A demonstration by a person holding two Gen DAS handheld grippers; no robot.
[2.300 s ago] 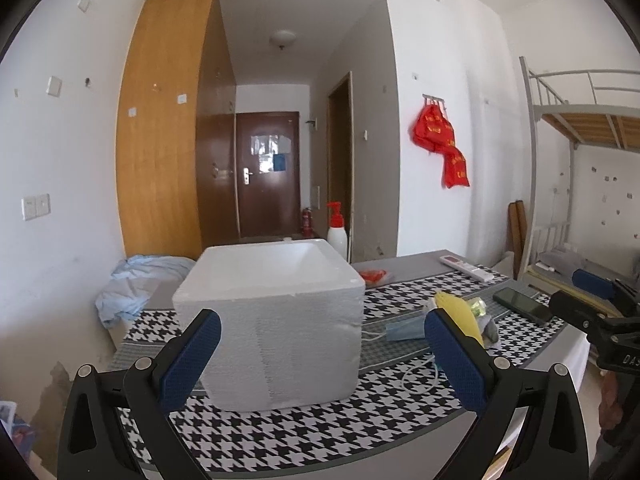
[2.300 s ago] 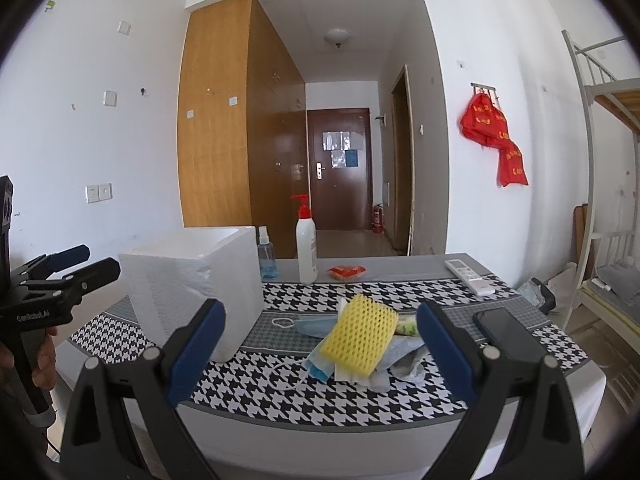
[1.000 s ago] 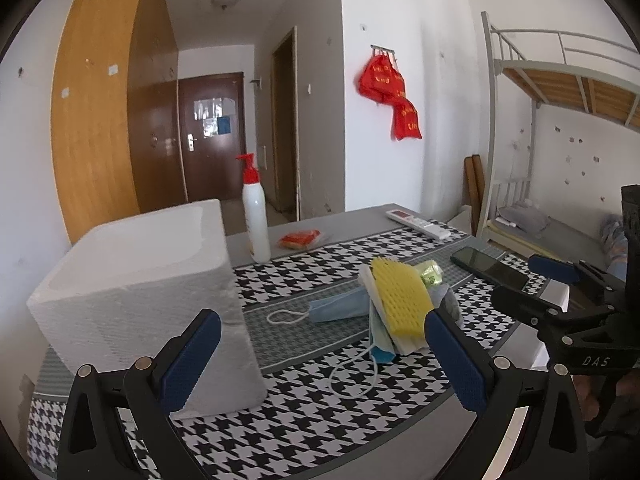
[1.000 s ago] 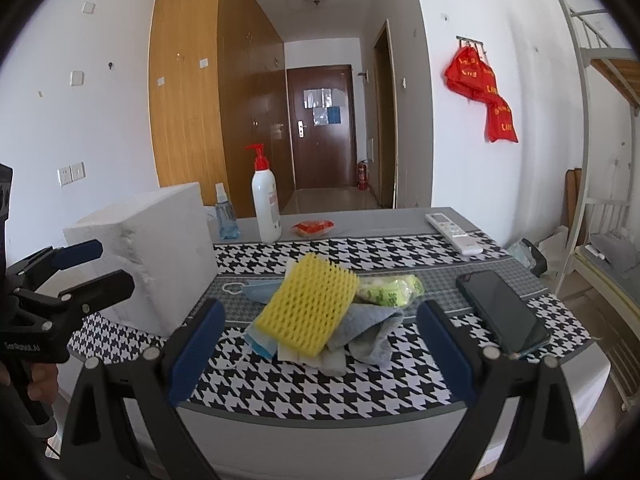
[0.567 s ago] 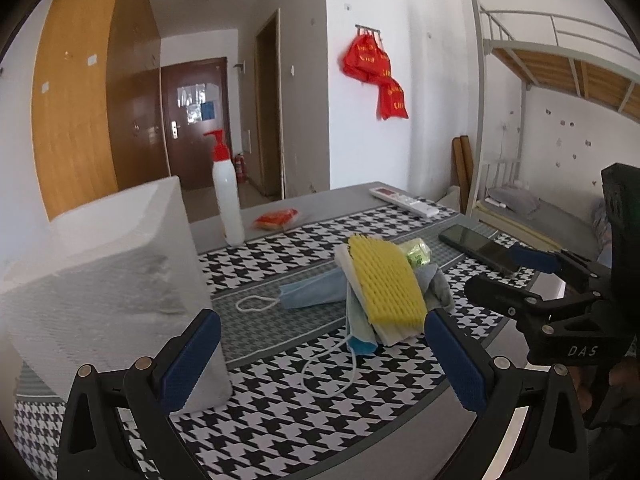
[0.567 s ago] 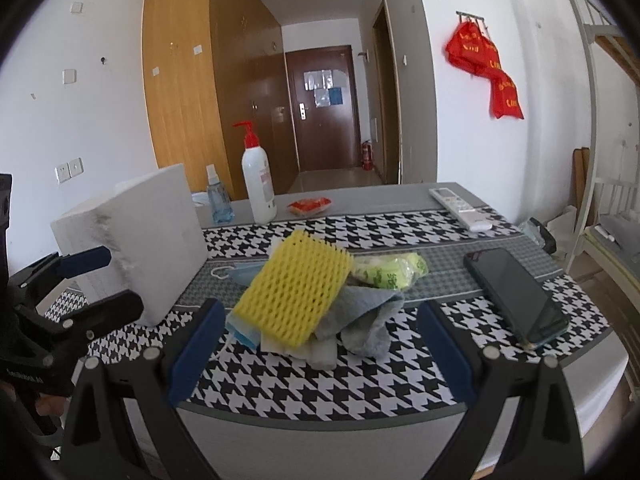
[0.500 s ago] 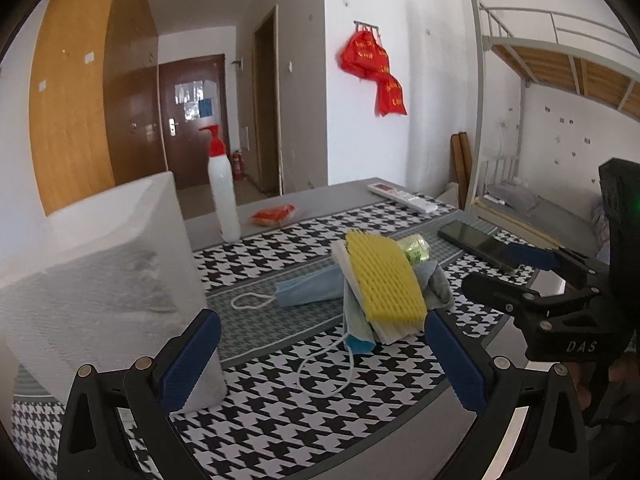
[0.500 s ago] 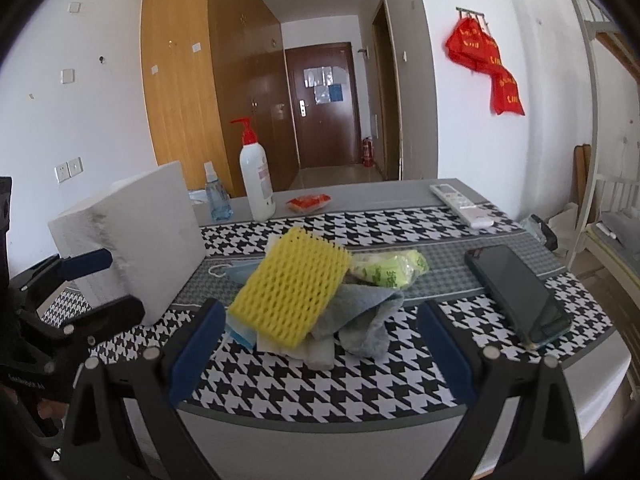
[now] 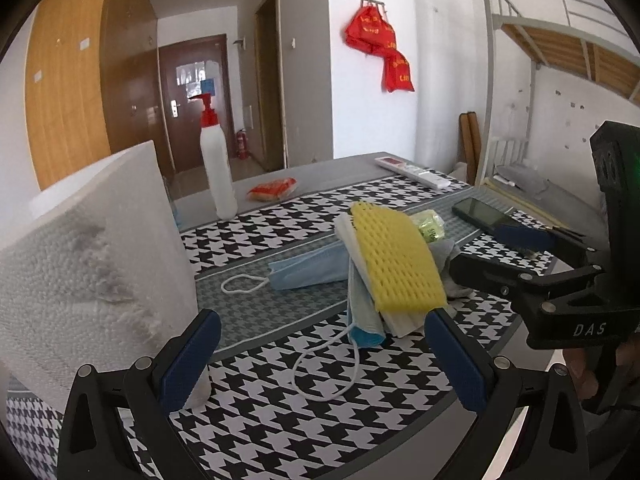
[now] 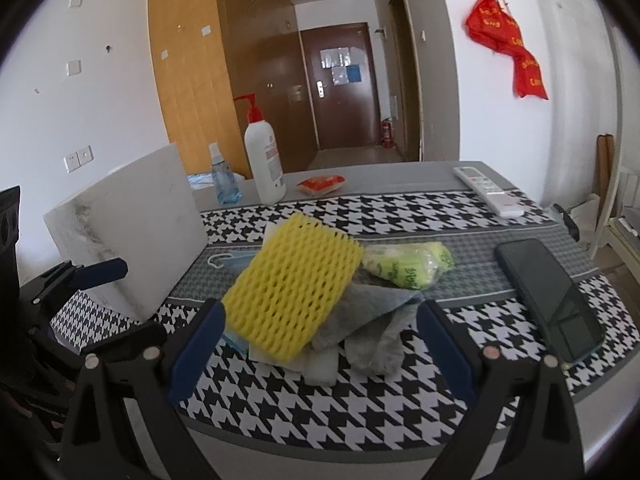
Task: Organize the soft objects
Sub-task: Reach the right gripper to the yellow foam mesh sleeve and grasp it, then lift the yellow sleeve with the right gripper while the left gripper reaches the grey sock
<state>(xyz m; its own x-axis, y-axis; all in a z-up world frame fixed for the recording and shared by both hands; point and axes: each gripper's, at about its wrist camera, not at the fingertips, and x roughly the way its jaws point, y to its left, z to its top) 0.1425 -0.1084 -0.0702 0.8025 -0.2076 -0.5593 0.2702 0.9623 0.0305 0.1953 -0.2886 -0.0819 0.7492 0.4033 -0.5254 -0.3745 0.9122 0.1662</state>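
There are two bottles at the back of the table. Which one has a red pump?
The tall white bottle has the red pump. The small blue bottle beside it is shorter, see-through, with a pale spray top.

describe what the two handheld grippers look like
Both the left gripper and the right gripper are matte black frames with silver pivot screws and two fingers faced with dark blue pads. The right one carries white "DAS" lettering and a boxy black housing.

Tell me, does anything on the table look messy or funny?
Yes. The yellow foam net sleeve lies tilted on a jumbled heap with a grey cloth and blue face masks; one mask's ear loop trails loose across the houndstooth tablecloth.
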